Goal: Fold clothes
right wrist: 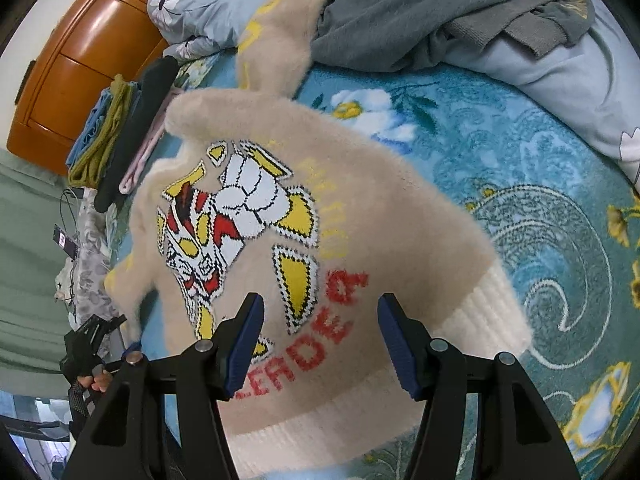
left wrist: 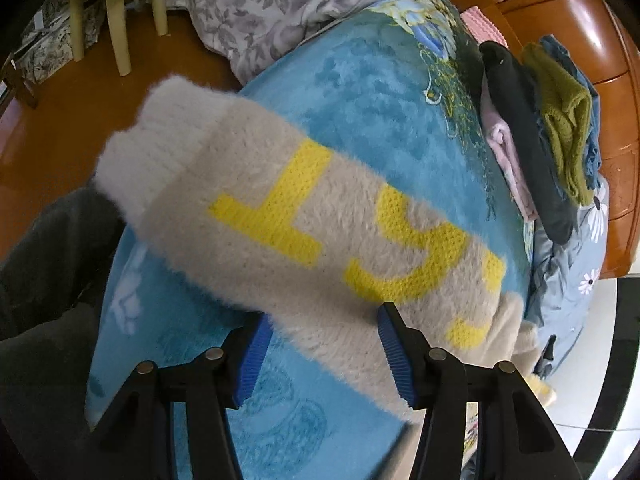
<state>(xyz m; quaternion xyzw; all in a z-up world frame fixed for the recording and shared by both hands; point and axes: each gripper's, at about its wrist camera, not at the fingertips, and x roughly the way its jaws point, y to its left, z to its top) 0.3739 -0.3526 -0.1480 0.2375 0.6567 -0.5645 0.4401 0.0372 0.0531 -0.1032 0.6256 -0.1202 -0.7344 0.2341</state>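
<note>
Left claw [left wrist: 324, 344] straddles the sweater [left wrist: 280, 224] sleeve's edge, blanket [left wrist: 360, 92] beyond

Beige sweater [right wrist: 360, 232] spreads across middle of blue floral blanket [right wrist: 520, 184]; bare blanket right of it gives open passage. One sleeve [left wrist: 248, 208] lies diagonally ahead of left gripper [left wrist: 324, 354], bare blanket on both sides. Folded clothes stack [right wrist: 120, 148] blocks edge by wooden headboard [right wrist: 76, 68]. Grey garment heap [right wrist: 440, 12] and pale quilt [right wrist: 560, 80] close off far side. Right gripper [right wrist: 320, 350] over sweater hem.
</note>
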